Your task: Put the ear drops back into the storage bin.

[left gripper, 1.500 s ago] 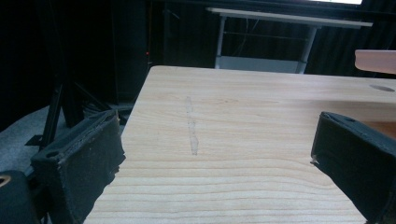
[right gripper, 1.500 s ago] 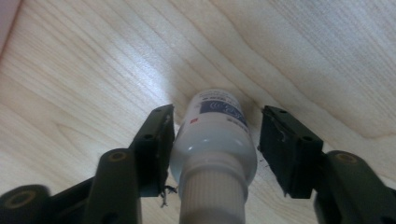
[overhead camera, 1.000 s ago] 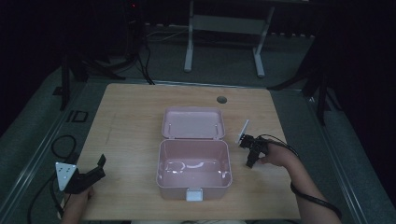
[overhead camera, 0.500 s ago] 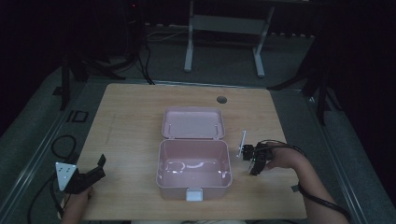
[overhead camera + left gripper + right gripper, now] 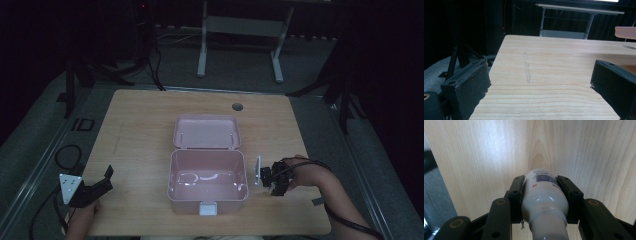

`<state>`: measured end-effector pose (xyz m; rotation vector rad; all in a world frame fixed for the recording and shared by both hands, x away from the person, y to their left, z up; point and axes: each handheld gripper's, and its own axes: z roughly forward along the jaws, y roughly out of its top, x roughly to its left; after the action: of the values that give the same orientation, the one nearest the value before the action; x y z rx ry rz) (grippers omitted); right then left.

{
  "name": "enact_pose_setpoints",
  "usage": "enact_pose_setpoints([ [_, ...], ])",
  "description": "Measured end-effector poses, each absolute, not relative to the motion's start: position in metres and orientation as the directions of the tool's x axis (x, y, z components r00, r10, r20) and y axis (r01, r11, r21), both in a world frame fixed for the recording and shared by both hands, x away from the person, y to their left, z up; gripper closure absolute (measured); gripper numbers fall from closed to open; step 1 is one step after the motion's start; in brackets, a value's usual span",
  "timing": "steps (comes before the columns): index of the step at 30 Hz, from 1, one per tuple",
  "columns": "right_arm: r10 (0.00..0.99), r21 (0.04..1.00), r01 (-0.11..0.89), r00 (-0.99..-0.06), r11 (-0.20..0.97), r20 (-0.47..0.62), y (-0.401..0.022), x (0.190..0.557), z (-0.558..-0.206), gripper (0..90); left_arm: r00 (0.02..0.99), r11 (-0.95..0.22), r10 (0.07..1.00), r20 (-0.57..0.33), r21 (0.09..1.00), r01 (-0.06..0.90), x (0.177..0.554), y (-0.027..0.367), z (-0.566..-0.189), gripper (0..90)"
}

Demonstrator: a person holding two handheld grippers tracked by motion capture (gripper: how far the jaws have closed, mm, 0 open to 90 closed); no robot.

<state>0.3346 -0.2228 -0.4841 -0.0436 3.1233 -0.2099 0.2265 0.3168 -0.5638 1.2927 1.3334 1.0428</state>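
Observation:
A white bottle [image 5: 544, 202] with a blue label sits between the jaws of my right gripper [image 5: 541, 180], which is shut on it and points down at the wooden table [image 5: 481, 157]. In the high view this gripper [image 5: 274, 181] hovers just right of an open pink box [image 5: 190, 202], whose lid [image 5: 206, 131] lies back behind it. The box looks empty inside. My left gripper [image 5: 102, 182] rests at the table's front left corner. Its jaws stand wide apart with nothing between them [image 5: 541, 75].
A round cable hole [image 5: 237, 106] sits near the table's far edge. Bare wood [image 5: 135, 145] stretches left of the box. A metal stand [image 5: 240, 30] and cables are on the floor beyond the table. The lid's edge [image 5: 625, 32] shows at the right of the left gripper view.
My right gripper has moved toward the table's front edge along the box's right side, still holding the bottle. The left gripper has stayed put.

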Motion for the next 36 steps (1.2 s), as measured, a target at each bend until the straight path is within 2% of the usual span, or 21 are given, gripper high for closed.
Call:
enact_pose_setpoints([
  [14,-0.015,-0.099,-0.017,-1.0,0.995,0.013,-0.215,0.329,-0.465,59.5,0.031,0.073,0.996,-0.079,0.983,0.168,0.227,0.317,-0.564,2.3],
  [36,-0.035,-0.084,-0.032,-0.999,0.996,-0.032,-0.202,0.32,-0.405,59.5,0.028,0.076,0.996,-0.081,0.983,0.166,0.227,0.317,-0.564,2.3],
])
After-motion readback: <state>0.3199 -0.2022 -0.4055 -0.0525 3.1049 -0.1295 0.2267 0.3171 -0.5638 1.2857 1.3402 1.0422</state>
